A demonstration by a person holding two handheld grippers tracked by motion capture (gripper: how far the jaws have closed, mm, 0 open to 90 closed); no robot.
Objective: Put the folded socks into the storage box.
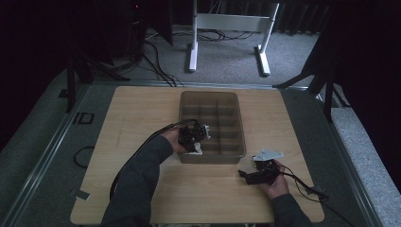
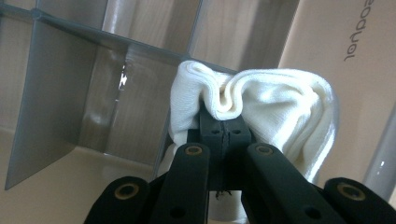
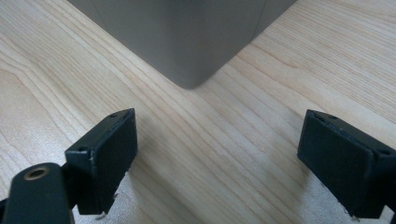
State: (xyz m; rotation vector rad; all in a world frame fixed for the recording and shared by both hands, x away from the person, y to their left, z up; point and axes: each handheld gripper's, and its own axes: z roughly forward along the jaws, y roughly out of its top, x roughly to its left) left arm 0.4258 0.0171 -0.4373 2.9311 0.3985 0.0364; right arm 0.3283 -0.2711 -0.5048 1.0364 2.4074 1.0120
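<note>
Left gripper (image 2: 223, 133), jaws clamped on a folded white cloth (image 2: 261, 105), held over the near-left corner of the grey divided tray (image 1: 239, 120); right gripper (image 3: 217, 156), jaws spread wide and empty, resting on the wooden table (image 1: 142, 109) just off the tray's near-right corner

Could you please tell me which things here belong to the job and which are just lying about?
In the job:
left claw, shut on the cloth
tray

Lying about:
right claw, open above the table
white stand
</note>
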